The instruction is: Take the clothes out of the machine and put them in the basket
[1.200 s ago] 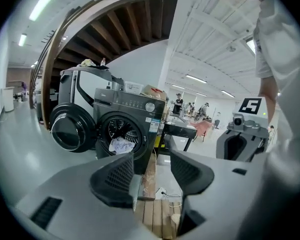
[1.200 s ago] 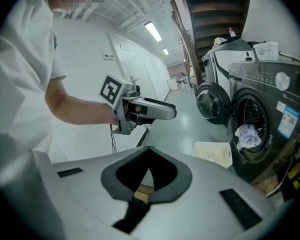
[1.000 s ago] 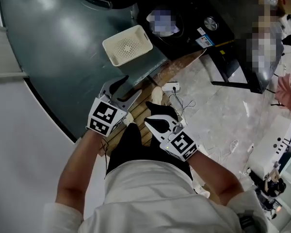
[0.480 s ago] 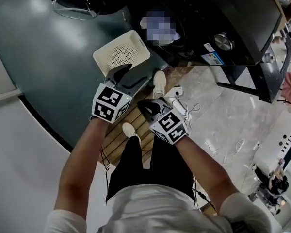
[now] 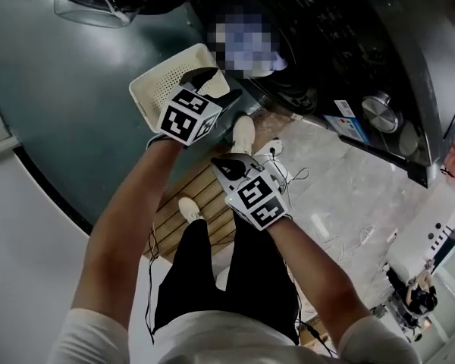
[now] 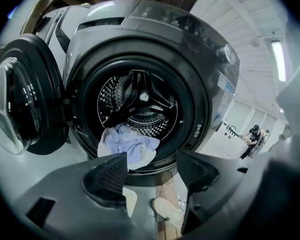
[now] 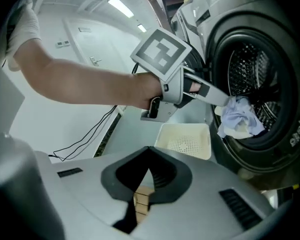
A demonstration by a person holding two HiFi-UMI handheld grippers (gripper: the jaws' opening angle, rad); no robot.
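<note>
The dark washing machine (image 6: 205, 69) stands with its round door (image 6: 20, 104) swung open to the left. A pale blue and white bundle of clothes (image 6: 127, 143) hangs over the drum's lower lip. My left gripper (image 6: 151, 176) points at the drum a short way from the clothes; its jaws have just been opening and nothing is between them. In the head view it (image 5: 214, 88) hovers over the cream basket (image 5: 153, 89). My right gripper (image 7: 149, 151) is shut and empty, behind the left one (image 7: 221, 100), with the basket (image 7: 185, 139) on the floor beside the drum.
The person's pale shoes (image 5: 243, 131) stand on a strip of wooden slats (image 5: 205, 196) in front of the machine. A power strip with white cables (image 5: 277, 146) lies on the marble floor to the right. Another person (image 6: 252, 136) stands far off.
Both grippers have moved toward the machine's opening. The left one went from beside the basket to above it, and its jaws stand wider. The right one followed, still shut.
</note>
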